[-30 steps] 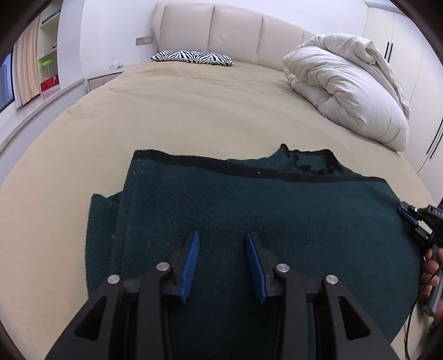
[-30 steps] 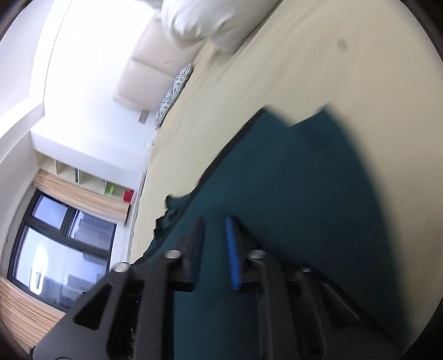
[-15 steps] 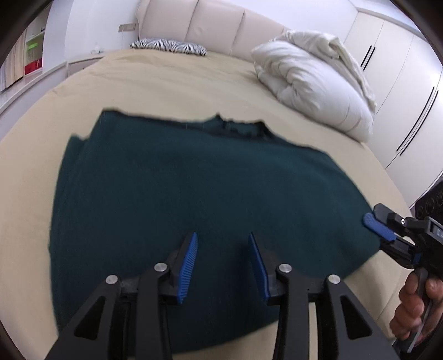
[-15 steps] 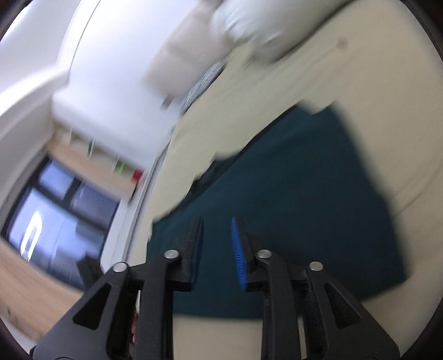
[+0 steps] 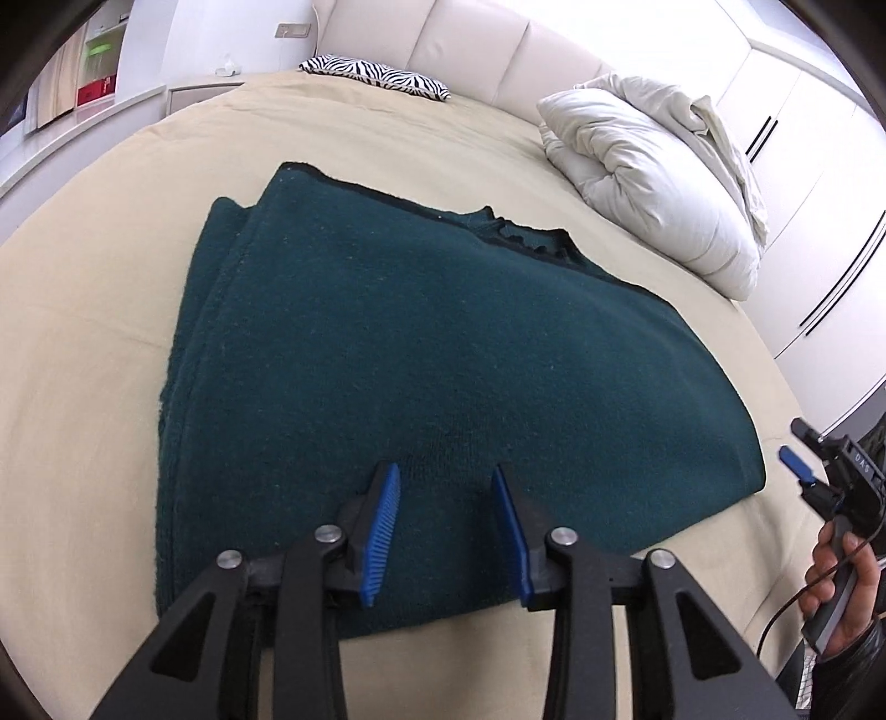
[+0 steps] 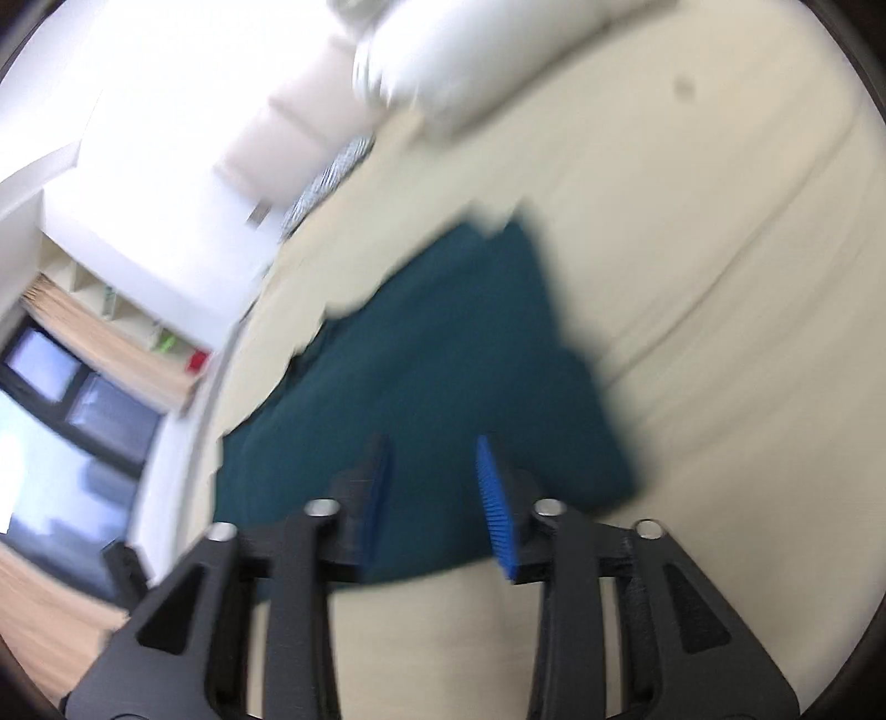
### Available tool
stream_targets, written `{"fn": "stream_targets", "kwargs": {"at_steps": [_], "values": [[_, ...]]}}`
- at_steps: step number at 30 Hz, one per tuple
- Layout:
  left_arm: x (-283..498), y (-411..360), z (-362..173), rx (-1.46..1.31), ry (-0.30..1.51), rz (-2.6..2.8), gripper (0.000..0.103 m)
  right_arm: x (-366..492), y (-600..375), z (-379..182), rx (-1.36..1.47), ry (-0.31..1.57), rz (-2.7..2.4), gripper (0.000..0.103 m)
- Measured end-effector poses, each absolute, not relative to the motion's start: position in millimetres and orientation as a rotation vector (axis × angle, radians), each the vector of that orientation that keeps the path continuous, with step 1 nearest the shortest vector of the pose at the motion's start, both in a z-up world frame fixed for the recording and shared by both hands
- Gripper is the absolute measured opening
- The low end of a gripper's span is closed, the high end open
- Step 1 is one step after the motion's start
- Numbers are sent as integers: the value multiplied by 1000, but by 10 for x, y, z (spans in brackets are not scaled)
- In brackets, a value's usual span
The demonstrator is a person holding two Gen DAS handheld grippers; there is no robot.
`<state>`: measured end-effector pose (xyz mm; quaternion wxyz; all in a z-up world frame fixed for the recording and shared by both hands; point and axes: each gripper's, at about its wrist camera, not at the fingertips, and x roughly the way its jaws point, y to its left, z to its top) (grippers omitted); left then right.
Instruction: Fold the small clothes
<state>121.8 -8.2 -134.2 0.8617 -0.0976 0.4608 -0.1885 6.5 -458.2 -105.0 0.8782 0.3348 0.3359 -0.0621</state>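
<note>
Dark green sweater [image 5: 432, 354], beige bed [image 5: 83, 360], zebra-striped pillow [image 5: 376, 75].

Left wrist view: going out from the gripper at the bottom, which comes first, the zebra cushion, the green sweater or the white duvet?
From the left gripper:
1. Green sweater, right under and ahead of it, folded on the bed.
2. White duvet, bunched up farther off to the right.
3. Zebra cushion, farthest, at the headboard.

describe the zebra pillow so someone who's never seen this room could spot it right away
Start at the large round bed with its beige cover and follow it back to the padded cream headboard. The zebra pillow lies flat at the headboard's foot. It alone has black and white stripes; the bundled duvet beside it is plain white.
</note>
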Motion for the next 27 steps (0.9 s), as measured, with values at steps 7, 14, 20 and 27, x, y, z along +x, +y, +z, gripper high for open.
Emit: {"fn": "stream_targets", "kwargs": {"at_steps": [7,14,20,27], "values": [[1219,-92,-1338,-185,969,-400,45,244,-4634,-1150,482,823,-176,59],[1232,-82,-1336,-182,970,-402,45,78,-4535,-1437,446,869,-215,9],[1221,-114,-1326,-146,972,-400,45,-14,-4480,-1356,365,903,-235,5],[1189,-73,-1323,-110,982,-402,45,-298,-4573,-1286,435,931,-242,4]]}}
